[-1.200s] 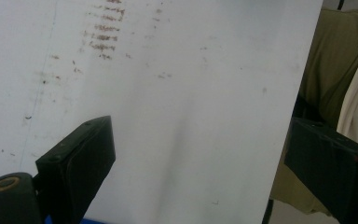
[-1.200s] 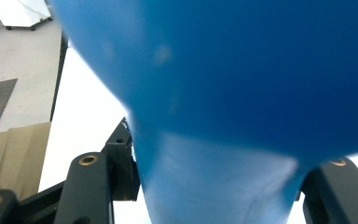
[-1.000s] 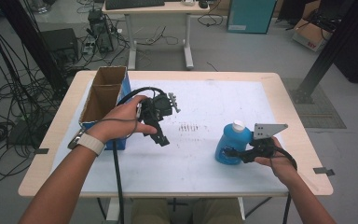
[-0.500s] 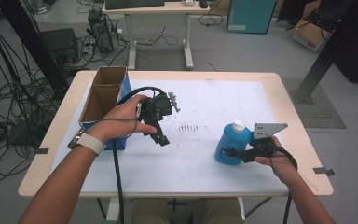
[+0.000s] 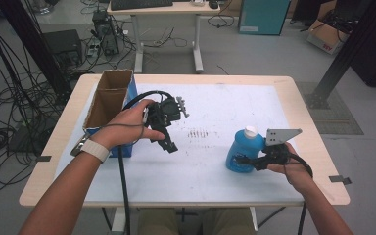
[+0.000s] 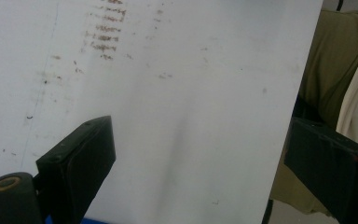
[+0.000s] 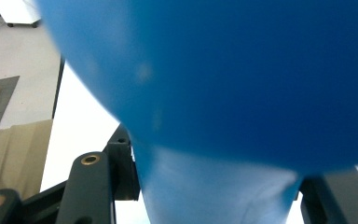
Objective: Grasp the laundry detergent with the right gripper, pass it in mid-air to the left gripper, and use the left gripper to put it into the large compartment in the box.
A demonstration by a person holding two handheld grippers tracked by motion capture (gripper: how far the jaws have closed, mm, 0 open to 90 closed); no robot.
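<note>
The right gripper (image 5: 247,160) clamps the blue bottle (image 5: 242,151), apparently low on its body, upright on the tabletop (image 5: 210,161); the left gripper (image 5: 169,143) hangs apart, empty, beside the box (image 5: 108,100).

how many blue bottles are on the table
1: the blue bottle stands at the table's right side, clamped in the right gripper.
</note>
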